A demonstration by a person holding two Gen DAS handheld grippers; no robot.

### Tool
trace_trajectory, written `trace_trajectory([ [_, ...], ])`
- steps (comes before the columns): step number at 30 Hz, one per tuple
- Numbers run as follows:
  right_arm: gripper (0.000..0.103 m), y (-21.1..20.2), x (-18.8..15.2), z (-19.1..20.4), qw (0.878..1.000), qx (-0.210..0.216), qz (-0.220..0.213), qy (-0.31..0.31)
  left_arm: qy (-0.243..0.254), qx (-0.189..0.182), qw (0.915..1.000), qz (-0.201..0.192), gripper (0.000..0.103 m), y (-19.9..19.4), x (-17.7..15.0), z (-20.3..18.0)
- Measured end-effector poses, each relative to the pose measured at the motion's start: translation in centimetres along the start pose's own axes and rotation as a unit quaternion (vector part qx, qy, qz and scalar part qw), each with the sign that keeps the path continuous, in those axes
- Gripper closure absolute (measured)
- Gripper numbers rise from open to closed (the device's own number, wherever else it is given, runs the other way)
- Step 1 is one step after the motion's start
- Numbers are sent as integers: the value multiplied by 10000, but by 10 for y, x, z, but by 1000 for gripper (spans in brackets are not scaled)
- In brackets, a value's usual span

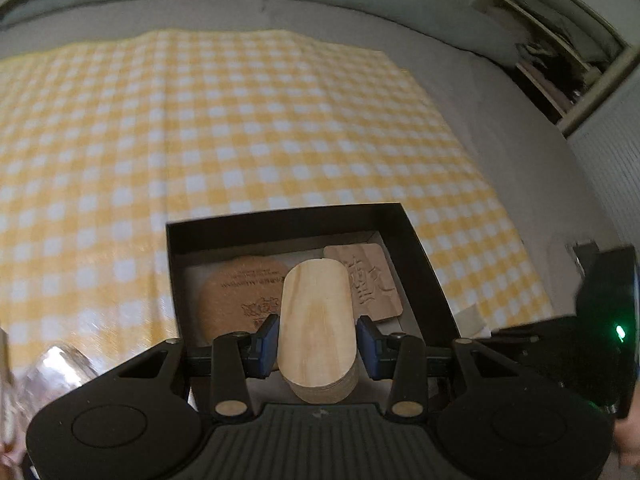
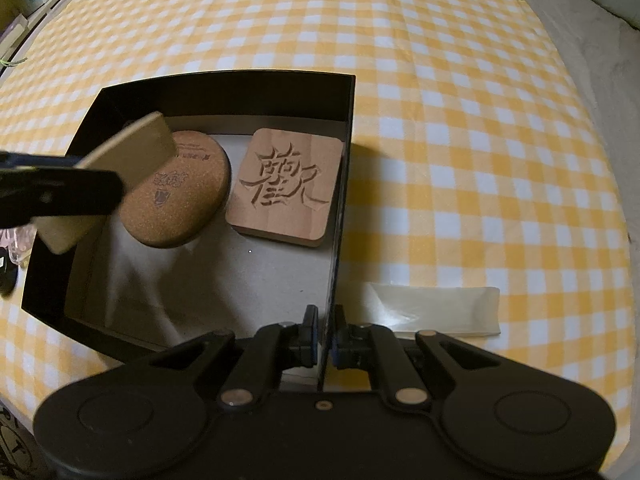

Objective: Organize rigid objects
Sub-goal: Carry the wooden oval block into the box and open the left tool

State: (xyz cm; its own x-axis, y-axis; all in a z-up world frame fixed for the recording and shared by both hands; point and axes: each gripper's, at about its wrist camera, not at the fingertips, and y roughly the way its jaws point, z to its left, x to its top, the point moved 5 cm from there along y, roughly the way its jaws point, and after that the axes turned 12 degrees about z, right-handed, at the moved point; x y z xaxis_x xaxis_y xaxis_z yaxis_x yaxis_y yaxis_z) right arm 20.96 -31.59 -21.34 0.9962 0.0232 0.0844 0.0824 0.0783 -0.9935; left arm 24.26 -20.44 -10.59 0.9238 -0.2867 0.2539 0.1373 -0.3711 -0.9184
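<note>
A black box stands on the yellow checked cloth. Inside lie a round cork coaster and a square wooden coaster with a carved character. My left gripper is shut on a pale wooden coaster, held above the box; it shows at the left of the right wrist view. My right gripper is shut on the box's right wall at its near end.
The yellow checked cloth covers a grey surface. A clear plastic sleeve lies right of the box. A clear glass object sits at lower left. A shelf stands at far right.
</note>
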Motion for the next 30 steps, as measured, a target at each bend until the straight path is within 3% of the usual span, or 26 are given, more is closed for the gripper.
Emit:
trace_trajectory([
  [5, 97, -1, -1, 0, 10000, 4, -5, 3, -239, 123, 9996, -56, 61, 17, 7, 2],
  [23, 97, -3, -3, 5, 10000, 39, -11, -64, -142, 426, 9990, -36, 61, 64, 31, -6],
  [26, 96, -3, -4, 5, 9999, 57, -16, -86, -86, 490, 9988, 16, 58, 70, 31, -5],
  [30, 96, -3, -4, 7, 9999, 64, -16, -89, -50, 424, 9991, -17, 45, 71, 32, -5],
])
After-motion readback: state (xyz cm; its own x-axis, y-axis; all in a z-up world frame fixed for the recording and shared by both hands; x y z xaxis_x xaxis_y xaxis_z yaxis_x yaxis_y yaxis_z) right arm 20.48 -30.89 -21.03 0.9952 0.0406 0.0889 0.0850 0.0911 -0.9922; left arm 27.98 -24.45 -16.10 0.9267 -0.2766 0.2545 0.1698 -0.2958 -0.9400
